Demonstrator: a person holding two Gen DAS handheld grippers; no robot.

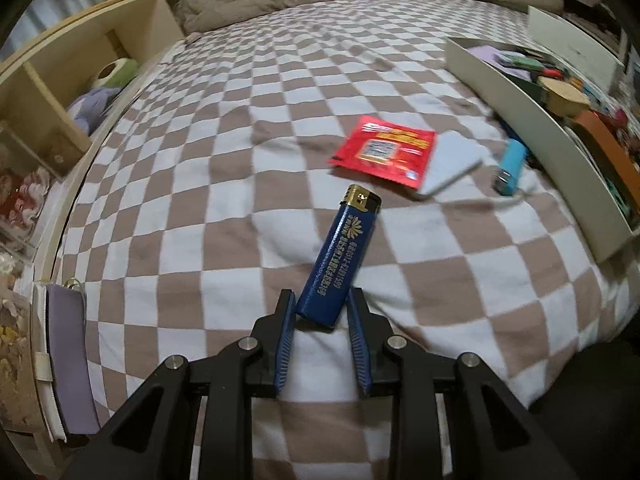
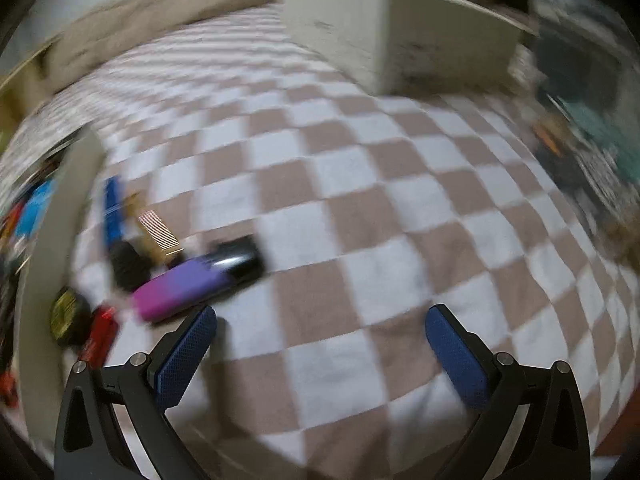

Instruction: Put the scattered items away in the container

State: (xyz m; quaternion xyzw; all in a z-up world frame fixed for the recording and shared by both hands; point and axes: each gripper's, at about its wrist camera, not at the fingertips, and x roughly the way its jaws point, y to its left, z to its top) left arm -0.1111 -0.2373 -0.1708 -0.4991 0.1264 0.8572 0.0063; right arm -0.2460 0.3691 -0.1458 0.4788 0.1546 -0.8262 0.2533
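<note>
In the left wrist view the left tongs sit at the lower middle of the frame with the base of a dark blue lighter between their pads; the left pad touches it, while a thin gap shows at the right pad, so whether it is truly pinched cannot be told. The lighter slants up toward the frame's centre over the checkered bed. Right of centre lie a red packet, a white card partly on it, and a light blue lighter just beside the white container along the right edge. In the blurred right wrist view the right tongs are spread wide and empty, a purple-and-black device at lower left.
</note>
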